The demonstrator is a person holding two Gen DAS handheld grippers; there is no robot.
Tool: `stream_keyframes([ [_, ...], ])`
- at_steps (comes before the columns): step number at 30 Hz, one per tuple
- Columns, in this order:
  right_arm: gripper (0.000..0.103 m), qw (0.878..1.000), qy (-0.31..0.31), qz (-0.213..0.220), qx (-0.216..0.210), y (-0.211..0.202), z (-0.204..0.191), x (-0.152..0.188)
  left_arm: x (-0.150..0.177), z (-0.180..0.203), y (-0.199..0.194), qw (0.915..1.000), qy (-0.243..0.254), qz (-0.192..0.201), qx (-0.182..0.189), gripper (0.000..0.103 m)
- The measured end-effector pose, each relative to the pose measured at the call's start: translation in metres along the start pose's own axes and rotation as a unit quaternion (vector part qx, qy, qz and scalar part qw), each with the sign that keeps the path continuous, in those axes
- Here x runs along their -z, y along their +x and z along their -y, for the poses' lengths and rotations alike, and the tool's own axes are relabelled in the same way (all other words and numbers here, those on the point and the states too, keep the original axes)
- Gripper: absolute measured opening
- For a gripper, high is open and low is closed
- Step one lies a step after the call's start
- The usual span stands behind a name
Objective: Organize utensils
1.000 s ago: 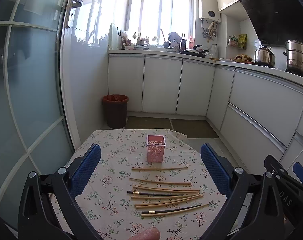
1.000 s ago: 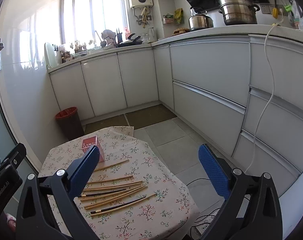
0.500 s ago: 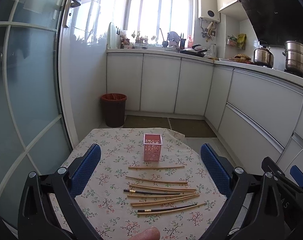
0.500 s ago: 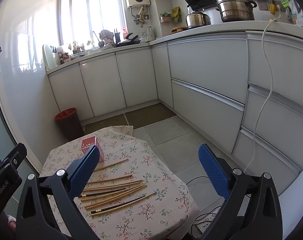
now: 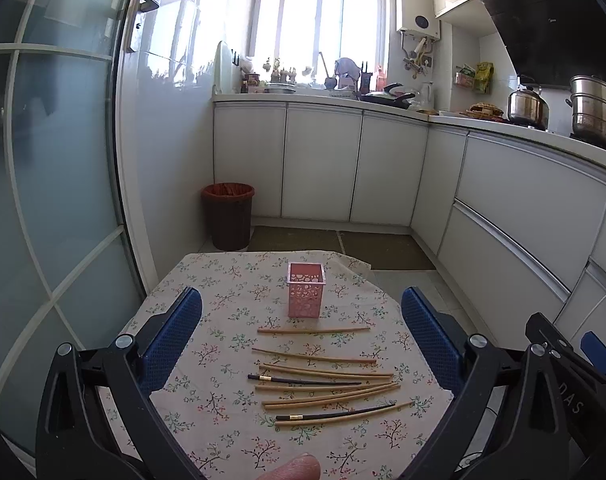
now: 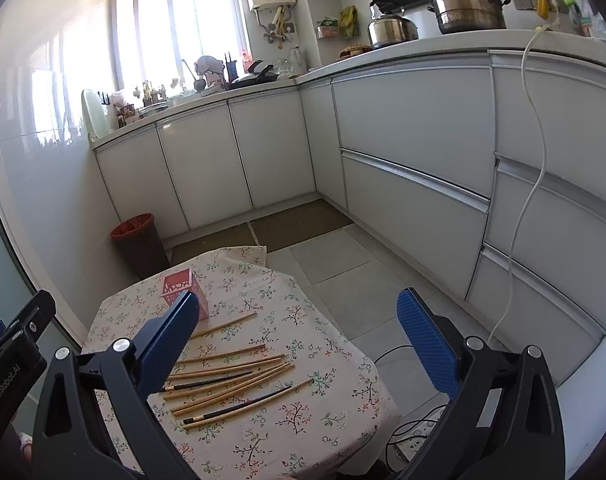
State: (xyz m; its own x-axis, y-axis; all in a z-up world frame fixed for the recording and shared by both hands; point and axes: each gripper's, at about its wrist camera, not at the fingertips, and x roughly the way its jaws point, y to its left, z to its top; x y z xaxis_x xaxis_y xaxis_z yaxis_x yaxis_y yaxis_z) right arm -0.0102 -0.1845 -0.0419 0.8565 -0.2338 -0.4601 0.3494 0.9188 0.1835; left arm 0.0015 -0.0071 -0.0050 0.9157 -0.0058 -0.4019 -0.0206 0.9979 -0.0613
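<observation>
A pink perforated holder (image 5: 306, 294) stands upright on a small table with a floral cloth (image 5: 207, 344); it also shows in the right wrist view (image 6: 178, 286), partly behind my left finger. Several wooden chopsticks (image 5: 323, 358) and two black ones (image 5: 303, 380) lie flat in front of it, also in the right wrist view (image 6: 227, 376). My left gripper (image 5: 301, 320) is open and empty, held above the table's near side. My right gripper (image 6: 298, 328) is open and empty, above the table's right part.
A brown waste bin (image 5: 227, 216) stands on the floor beyond the table. White kitchen cabinets (image 5: 323, 168) run along the back and right. A glass door (image 5: 55, 160) is at the left. Cables (image 6: 415, 428) lie on the floor right of the table.
Both grippers have risen and drawn back a little, so the table sits lower and smaller in view. The holder and chopsticks have not moved.
</observation>
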Motion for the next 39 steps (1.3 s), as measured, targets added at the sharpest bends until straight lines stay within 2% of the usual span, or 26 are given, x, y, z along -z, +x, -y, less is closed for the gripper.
stream_keyframes([
  [39, 0.096, 1.0, 0.002, -0.005, -0.001, -0.0001, 0.002, 0.0004, 0.0022, -0.0062, 0.0024, 1.0, 0.002, -0.003, -0.005, 0.096],
])
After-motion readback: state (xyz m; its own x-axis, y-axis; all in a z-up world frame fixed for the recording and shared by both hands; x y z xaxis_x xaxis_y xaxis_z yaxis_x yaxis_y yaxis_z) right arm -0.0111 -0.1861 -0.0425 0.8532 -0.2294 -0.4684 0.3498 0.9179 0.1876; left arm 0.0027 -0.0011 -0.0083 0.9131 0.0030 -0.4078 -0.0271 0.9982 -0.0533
